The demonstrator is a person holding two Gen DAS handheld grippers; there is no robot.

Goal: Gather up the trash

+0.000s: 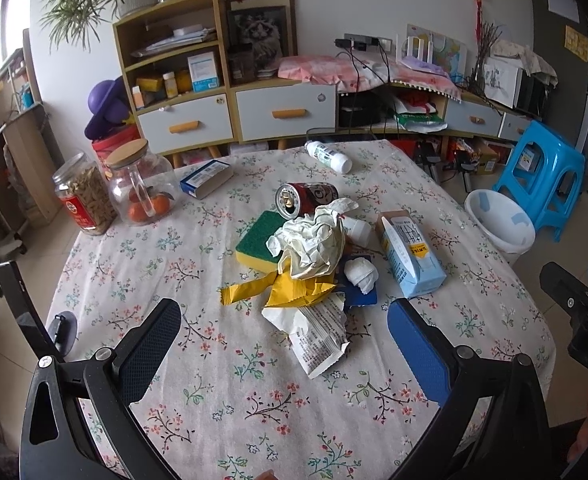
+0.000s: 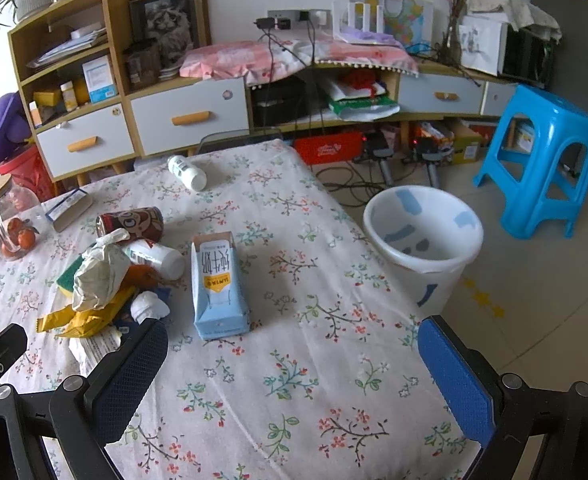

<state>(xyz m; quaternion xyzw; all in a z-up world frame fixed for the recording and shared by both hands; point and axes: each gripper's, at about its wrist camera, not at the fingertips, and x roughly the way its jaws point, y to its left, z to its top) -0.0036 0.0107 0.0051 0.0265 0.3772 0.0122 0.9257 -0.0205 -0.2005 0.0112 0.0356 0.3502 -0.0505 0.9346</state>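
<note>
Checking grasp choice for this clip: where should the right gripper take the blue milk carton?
Across the milk carton's long flat sides at mid-body, from above. It lies flat, apart from the pile, lengthwise toward the open right gripper, so its narrow width fits between the fingers.

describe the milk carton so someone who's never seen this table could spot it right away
On the floral tablecloth, look just right of the trash pile, on the side toward the white bin. The milk carton lies flat there, the only pale blue and white box, with a yellow label.
</note>
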